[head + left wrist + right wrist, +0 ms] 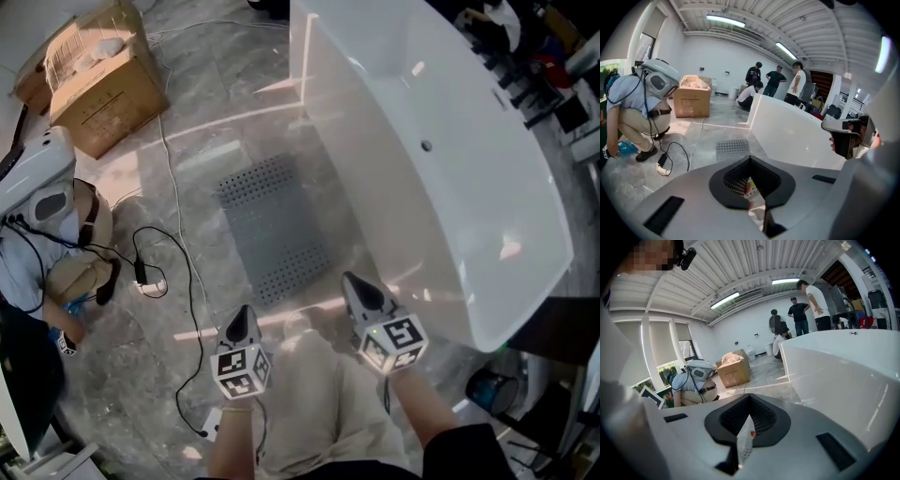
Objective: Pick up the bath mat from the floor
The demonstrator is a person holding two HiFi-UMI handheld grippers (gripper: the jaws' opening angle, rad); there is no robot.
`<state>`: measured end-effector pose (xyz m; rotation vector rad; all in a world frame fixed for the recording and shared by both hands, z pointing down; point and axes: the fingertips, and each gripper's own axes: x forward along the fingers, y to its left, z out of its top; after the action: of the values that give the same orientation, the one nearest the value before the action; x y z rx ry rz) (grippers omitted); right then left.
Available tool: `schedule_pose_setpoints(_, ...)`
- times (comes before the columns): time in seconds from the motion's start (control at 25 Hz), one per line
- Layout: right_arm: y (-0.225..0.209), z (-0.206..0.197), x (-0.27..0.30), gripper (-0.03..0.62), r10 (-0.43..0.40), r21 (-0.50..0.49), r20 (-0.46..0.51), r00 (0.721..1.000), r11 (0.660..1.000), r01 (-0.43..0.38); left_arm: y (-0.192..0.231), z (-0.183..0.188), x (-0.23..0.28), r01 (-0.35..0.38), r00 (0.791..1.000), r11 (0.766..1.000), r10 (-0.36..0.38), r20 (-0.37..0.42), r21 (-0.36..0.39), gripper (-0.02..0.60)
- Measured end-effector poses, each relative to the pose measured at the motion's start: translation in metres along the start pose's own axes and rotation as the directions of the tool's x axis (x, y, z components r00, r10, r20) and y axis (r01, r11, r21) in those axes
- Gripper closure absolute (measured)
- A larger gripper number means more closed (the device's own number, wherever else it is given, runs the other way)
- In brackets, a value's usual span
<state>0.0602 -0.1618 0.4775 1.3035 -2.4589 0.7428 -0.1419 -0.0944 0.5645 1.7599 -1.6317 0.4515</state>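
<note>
A grey perforated bath mat (272, 230) lies flat on the marble floor beside the white bathtub (441, 141). In the left gripper view the mat (732, 146) shows beyond the jaws. My left gripper (242, 322) hovers short of the mat's near edge, jaws shut with nothing between them. My right gripper (359, 284) sits just off the mat's near right corner, close to the tub wall, also shut and empty. Seen along its own jaws, the left gripper (750, 159) is closed, and so is the right gripper (749, 397).
A crouching person (56, 253) is at the left, with a black cable (173, 272) trailing across the floor towards me. A cardboard box (98, 80) stands at the far left. Several people (776, 82) stand behind the tub. My own legs (319, 403) fill the bottom.
</note>
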Motion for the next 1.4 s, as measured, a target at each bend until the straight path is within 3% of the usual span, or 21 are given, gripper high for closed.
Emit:
schedule_pose_setpoints(0.44,-0.079,-0.146,0.090,0.583,0.002,-0.036,-0.001,1.000,0.999,-0.002,0.073,-0.140,0.124,-0.034,0.999,0.999,0.033,-0.034,-0.023,0.588)
schedule_pose_setpoints(0.68,-0.117,-0.206,0.124,0.583,-0.007,-0.061,0.018,1.000,0.998,0.009,0.098,-0.204,0.172,-0.046,0.998,0.998,0.044,-0.044,-0.042,0.588)
schedule_pose_setpoints(1.04,-0.161,-0.275,0.171,0.583,-0.024,-0.068,-0.012,1.000,0.997,0.023,0.118,-0.270,0.227,-0.061,0.996,0.997,0.058,-0.069,-0.051,0.588)
schedule_pose_setpoints(1.4,-0.203,-0.326,0.197,0.583,-0.078,0.005,-0.002,0.997,0.997,0.078,0.130,-0.301,0.260,-0.079,0.995,0.996,0.077,-0.060,-0.028,0.588)
